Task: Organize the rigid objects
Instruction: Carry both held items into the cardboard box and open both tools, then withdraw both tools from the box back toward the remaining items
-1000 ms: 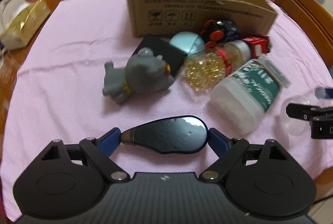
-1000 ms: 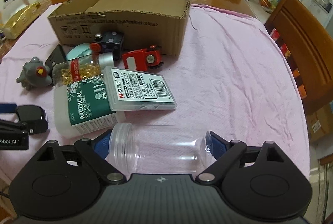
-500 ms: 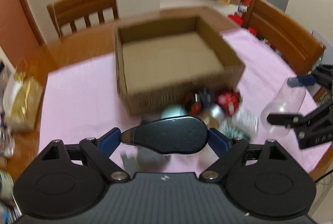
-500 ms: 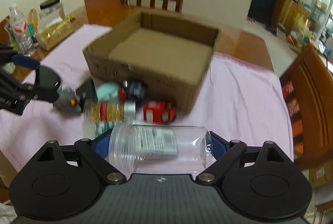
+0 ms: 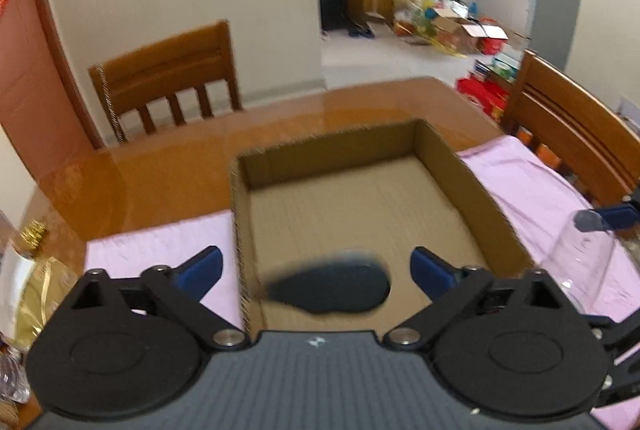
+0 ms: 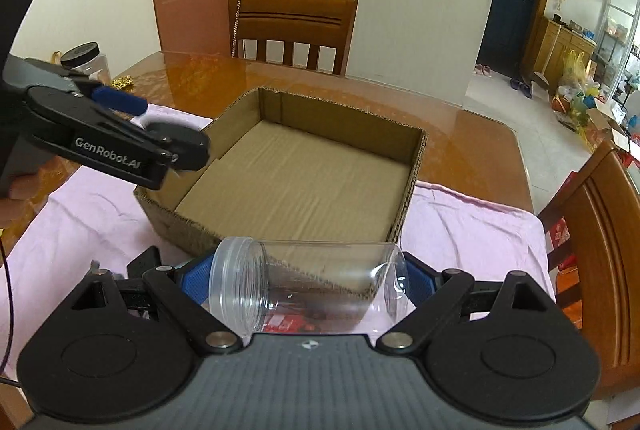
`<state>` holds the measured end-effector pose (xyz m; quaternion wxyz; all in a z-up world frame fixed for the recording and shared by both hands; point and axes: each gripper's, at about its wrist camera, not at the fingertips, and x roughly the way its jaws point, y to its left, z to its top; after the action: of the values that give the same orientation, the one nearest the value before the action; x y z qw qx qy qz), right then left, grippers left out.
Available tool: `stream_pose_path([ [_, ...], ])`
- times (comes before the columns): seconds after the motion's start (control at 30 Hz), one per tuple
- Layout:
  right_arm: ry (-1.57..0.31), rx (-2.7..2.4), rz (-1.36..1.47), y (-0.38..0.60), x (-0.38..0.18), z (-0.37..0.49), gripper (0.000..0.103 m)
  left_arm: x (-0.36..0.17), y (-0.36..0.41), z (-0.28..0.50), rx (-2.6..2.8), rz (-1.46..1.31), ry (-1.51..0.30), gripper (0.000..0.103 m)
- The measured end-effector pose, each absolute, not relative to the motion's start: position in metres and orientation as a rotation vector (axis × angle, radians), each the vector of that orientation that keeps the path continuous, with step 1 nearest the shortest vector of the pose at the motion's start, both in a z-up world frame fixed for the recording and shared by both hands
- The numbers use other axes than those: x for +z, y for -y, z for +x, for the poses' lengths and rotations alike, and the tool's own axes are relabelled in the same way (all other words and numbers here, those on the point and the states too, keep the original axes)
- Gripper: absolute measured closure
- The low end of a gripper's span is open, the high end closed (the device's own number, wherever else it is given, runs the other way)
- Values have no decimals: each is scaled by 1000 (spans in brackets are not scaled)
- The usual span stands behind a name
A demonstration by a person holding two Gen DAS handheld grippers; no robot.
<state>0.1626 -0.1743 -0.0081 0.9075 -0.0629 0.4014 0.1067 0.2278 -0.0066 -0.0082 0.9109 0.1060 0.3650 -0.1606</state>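
Left tongs (image 5: 316, 272): spread wide, gripping nothing; black oval item (image 5: 328, 290), blurred, lay free between tips over cardboard box (image 5: 476, 190) near-left corner, long axis 9-to-3. Right tongs (image 6: 308, 288): clamped on clear jar (image 6: 304, 288) endwise, mouth toward 9; box at 12, near.

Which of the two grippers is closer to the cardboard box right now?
Left. The left gripper is open over the cardboard box's near left corner, a black oval object blurred between its fingers. The right gripper, clamping a clear plastic jar, is just short of the near wall.
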Motion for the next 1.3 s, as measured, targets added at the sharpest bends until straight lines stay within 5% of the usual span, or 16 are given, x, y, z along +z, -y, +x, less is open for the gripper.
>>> stream_pose_path([
  [0.47, -837, 232, -171, 155, -11, 223, 8, -17, -49, 213, -271, 135, -844, 3],
  [0.53, -821, 239, -166, 152, -7, 232, 0, -19, -57, 211, -258, 116, -851, 3],
  [0.7, -801, 224, -174, 142, -4, 242, 0, -28, -67, 209, -247, 98, -875, 2],
  [1.3, -911, 212, -54, 176, -49, 168, 0, -53, -58, 154, -122, 19, -918, 2],
])
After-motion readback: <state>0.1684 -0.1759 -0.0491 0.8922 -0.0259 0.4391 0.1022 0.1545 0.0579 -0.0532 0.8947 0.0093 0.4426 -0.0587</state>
